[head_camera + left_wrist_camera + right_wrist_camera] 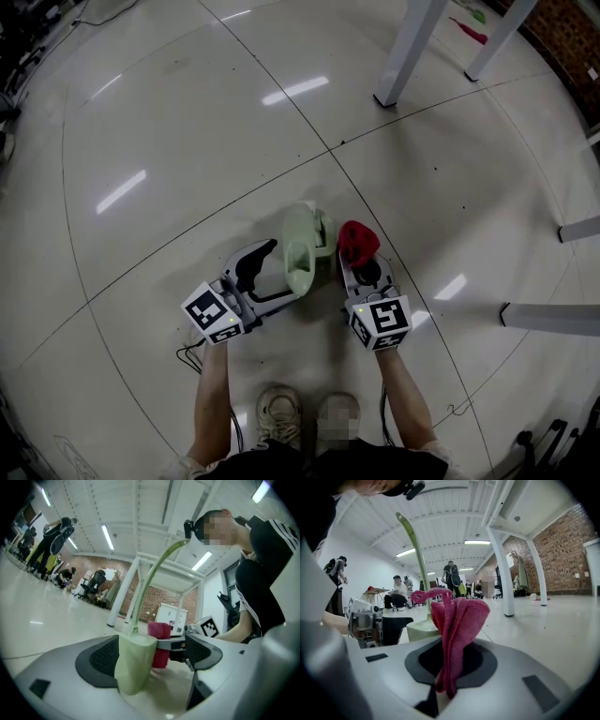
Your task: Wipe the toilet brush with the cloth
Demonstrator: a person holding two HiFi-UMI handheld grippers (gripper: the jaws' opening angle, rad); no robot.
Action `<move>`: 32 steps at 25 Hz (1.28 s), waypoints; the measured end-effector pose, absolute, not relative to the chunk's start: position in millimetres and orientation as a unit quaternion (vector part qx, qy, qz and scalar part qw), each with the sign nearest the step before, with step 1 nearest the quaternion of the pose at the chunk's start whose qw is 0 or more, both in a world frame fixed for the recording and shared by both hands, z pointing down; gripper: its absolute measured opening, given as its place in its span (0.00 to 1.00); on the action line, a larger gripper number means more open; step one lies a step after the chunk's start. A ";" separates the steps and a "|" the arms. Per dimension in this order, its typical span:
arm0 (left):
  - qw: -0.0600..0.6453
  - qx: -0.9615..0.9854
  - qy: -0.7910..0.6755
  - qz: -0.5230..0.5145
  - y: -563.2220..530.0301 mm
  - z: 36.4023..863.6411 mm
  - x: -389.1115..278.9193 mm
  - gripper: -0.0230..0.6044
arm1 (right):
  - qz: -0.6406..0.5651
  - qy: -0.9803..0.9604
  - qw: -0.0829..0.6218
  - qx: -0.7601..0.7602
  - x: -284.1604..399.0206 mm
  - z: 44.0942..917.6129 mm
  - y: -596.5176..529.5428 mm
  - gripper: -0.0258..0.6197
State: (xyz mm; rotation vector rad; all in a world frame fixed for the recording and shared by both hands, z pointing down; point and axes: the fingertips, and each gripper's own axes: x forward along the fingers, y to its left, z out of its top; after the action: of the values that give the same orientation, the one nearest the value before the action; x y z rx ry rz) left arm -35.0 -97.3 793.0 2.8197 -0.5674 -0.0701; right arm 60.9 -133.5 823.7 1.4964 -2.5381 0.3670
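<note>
A pale green toilet brush stands in its holder (305, 251) on the white floor, its thin handle (151, 576) rising and curving over. My left gripper (277, 277) is open around the holder (136, 660): the holder rests against the left pad, with a gap to the right pad. My right gripper (364, 267) is shut on a red cloth (357, 241), just right of the holder. In the right gripper view the cloth (457, 620) stands up folded from the shut jaws, with the holder (424, 630) and handle (415, 541) behind it to the left.
White table legs (409, 52) stand far ahead, and more white legs (548, 319) lie at the right. The person's shoes (278, 412) are just behind the grippers. Cables trail at the bottom right. Other people stand far off (452, 576).
</note>
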 end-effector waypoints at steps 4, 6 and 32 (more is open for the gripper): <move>0.111 0.976 -0.184 -0.015 -127.2 782.6 -41.4 0.71 | 0.149 -0.845 0.075 0.508 46.5 825.5 -105.2 0.09; 0.110 0.980 -0.168 -0.017 -134.9 778.8 -37.7 0.71 | 0.153 -0.846 0.079 0.504 40.0 830.2 -99.1 0.09; 0.137 0.984 -0.117 -0.016 -125.8 788.9 -29.5 0.71 | 0.163 -0.888 0.069 0.425 -23.1 823.0 -82.4 0.09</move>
State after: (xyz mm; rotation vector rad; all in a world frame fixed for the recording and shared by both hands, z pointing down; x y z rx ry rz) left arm -29.5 -125.8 788.9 2.8459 -0.3375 -0.0464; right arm -23.1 -82.4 823.0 1.2781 -2.6733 0.4917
